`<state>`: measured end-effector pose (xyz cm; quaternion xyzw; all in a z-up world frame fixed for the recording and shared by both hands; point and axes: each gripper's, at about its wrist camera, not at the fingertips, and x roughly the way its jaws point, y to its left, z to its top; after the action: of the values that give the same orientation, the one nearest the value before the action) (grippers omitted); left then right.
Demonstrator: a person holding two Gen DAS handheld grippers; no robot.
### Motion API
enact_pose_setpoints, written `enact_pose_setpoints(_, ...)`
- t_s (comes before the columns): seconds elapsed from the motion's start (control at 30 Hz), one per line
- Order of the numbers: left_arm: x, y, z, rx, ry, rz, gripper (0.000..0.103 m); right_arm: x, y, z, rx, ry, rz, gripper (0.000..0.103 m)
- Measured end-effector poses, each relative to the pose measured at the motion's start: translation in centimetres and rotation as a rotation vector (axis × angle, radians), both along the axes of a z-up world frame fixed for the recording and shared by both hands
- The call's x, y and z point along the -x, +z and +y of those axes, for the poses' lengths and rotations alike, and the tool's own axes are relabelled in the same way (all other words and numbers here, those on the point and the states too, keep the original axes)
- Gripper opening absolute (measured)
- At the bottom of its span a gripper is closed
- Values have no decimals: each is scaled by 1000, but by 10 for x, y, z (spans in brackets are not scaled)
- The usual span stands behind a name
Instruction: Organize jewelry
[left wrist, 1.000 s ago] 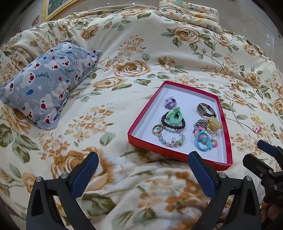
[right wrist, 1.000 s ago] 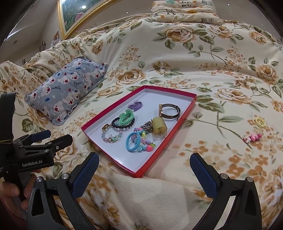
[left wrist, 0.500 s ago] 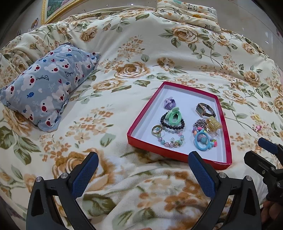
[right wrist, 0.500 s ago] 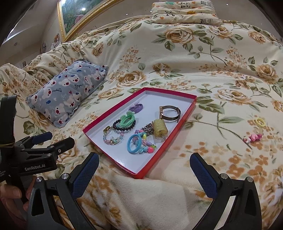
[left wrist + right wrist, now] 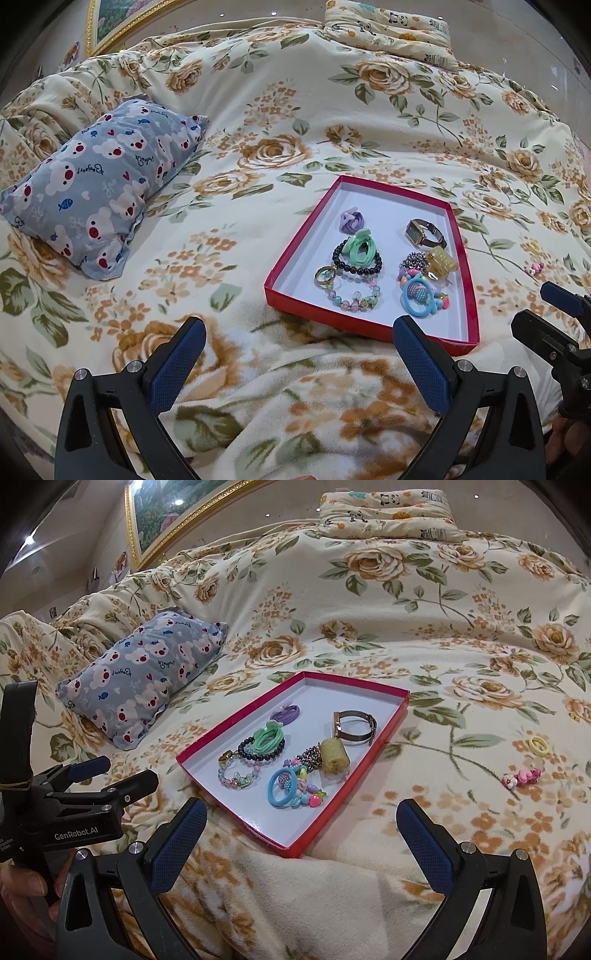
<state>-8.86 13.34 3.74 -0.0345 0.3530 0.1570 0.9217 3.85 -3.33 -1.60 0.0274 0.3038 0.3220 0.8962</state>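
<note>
A red-rimmed tray (image 5: 469,266) (image 5: 384,734) lies on the floral bedspread and holds a watch (image 5: 423,233) (image 5: 352,726), green hair ties (image 5: 360,243) (image 5: 269,737), a black bead bracelet, a blue ring (image 5: 417,297) (image 5: 282,792) and other pieces. A yellow hair tie (image 5: 539,744) and a pink clip (image 5: 522,776) (image 5: 534,267) lie on the bedspread right of the tray. My left gripper (image 5: 299,345) is open and empty, near the tray's front left. My right gripper (image 5: 301,829) is open and empty, near the tray's front corner.
A blue bear-print pillow (image 5: 99,195) (image 5: 142,675) lies to the left. A folded panda-print quilt (image 5: 388,33) (image 5: 388,513) sits at the far edge of the bed. A gold-framed picture (image 5: 173,513) hangs behind.
Both grippers have drifted slightly; the tray and pillow sit a little lower and further right in view. Nothing was grasped or moved.
</note>
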Motion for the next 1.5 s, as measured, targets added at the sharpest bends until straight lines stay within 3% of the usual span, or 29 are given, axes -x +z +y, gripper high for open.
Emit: enact_pose_setpoints(1.5,2,0,0,-18,5,6,102,3,0,2,-7,20,3,103)
